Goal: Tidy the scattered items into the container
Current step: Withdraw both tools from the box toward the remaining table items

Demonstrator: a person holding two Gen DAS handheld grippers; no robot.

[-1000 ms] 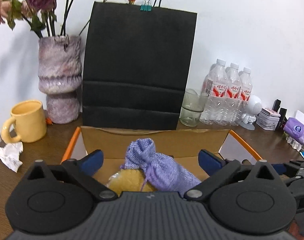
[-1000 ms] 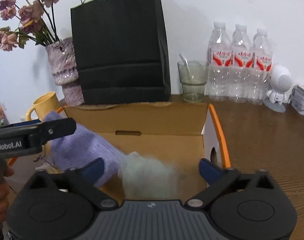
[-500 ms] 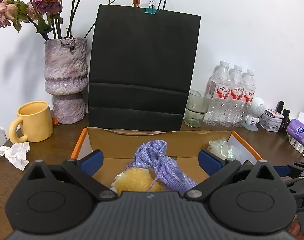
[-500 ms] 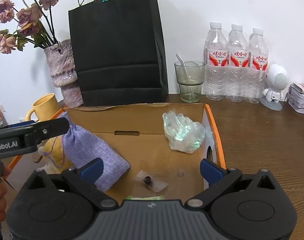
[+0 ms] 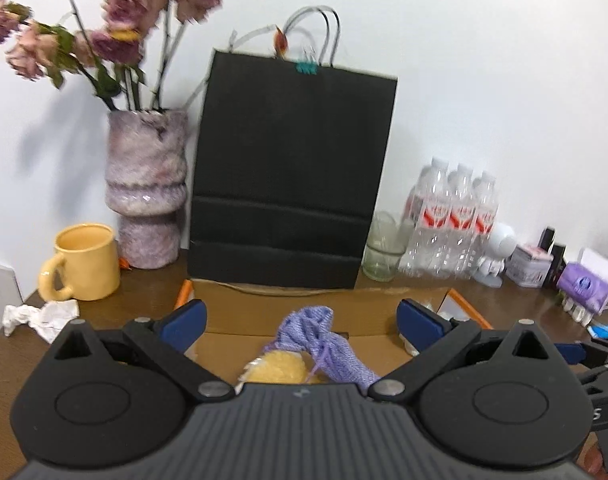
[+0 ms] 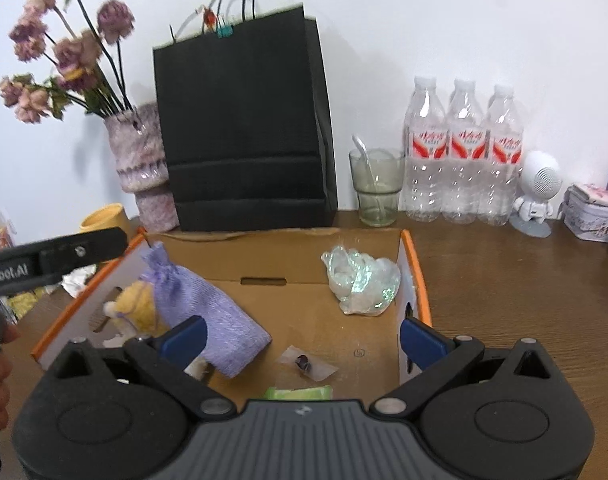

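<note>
An open cardboard box [image 6: 288,254] with orange-edged flaps sits on the wooden table. Inside lie a purple fabric pouch [image 6: 208,304] leaning on a yellow fluffy item [image 6: 138,306], a shiny clear plastic bundle [image 6: 359,280], a small clear packet with a dark bead [image 6: 305,364] and a green item [image 6: 298,392] at the near edge. The left wrist view shows the pouch [image 5: 323,340] and yellow item [image 5: 276,366] below. My left gripper [image 5: 300,320] and right gripper [image 6: 302,336] both stand open above the box, holding nothing.
Behind the box stand a black paper bag [image 6: 244,132], a vase of dried flowers [image 5: 146,188], a yellow mug [image 5: 86,262], a glass [image 6: 375,188], three water bottles [image 6: 463,152] and a white figurine [image 6: 537,192]. Crumpled paper [image 5: 40,316] lies at the left.
Both grippers have risen and drawn back from the box. The purple pouch and the clear bundle, in mid-air a second ago, now rest inside the box.
</note>
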